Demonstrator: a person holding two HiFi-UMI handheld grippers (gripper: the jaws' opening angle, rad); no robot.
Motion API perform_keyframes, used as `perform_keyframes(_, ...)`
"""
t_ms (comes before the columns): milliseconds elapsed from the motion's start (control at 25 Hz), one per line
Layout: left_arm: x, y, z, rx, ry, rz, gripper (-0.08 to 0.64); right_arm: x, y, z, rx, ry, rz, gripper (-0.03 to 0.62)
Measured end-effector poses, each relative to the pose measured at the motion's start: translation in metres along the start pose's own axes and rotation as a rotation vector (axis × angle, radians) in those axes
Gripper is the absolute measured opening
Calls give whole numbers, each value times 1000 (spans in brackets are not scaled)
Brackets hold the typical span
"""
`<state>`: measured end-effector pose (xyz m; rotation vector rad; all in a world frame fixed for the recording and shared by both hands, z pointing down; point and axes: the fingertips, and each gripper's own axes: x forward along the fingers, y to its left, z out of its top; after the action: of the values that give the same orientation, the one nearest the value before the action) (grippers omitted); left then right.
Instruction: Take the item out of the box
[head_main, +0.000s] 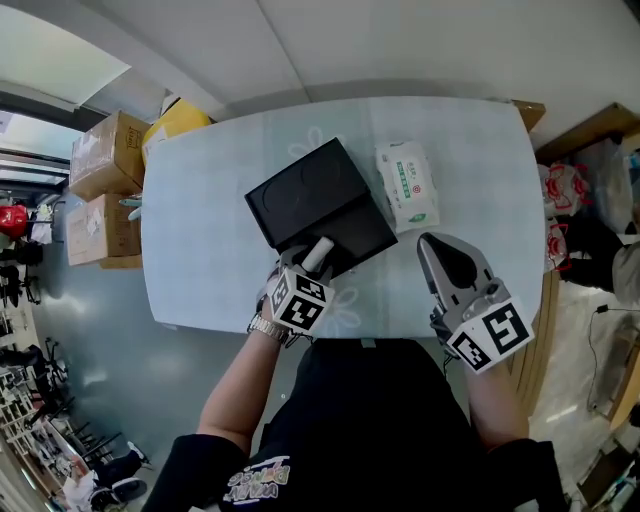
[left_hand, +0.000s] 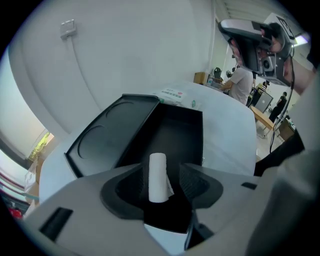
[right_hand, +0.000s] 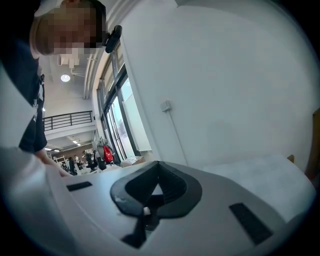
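Observation:
A black box (head_main: 345, 232) stands open on the pale table (head_main: 210, 270), its lid (head_main: 300, 186) folded back to the far left. My left gripper (head_main: 320, 262) is at the box's near edge. A small white roll (left_hand: 158, 176) stands between its jaws, against the left pad, with a visible gap to the right pad (left_hand: 192, 179), so the gripper is open. Beyond it lie the box's dark inside (left_hand: 172, 131) and the lid (left_hand: 112, 132). My right gripper (head_main: 433, 241) hovers over the table's near right part, shut and empty, jaw tips touching (right_hand: 158, 163).
A white and green pack of wipes (head_main: 407, 185) lies just right of the box. Cardboard cartons (head_main: 104, 152) and a yellow package (head_main: 176, 120) sit off the table's left end. The table's front edge runs close to the person's body.

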<state>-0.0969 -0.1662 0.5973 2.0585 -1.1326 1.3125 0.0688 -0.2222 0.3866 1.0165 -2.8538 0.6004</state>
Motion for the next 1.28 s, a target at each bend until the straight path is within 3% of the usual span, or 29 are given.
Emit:
perform_keyframes(280, 20, 5, -5, 61, 83, -3, 204, 3, -7, -7, 25, 6, -25, 9)
perform_keyframes(720, 35, 4, -17, 79, 180, -8, 204, -2, -10, -17, 56, 9, -54, 9)
perform_keyframes(1280, 45, 7, -26, 131, 274, 52, 199, -17, -12, -24, 73, 9, -74, 9)
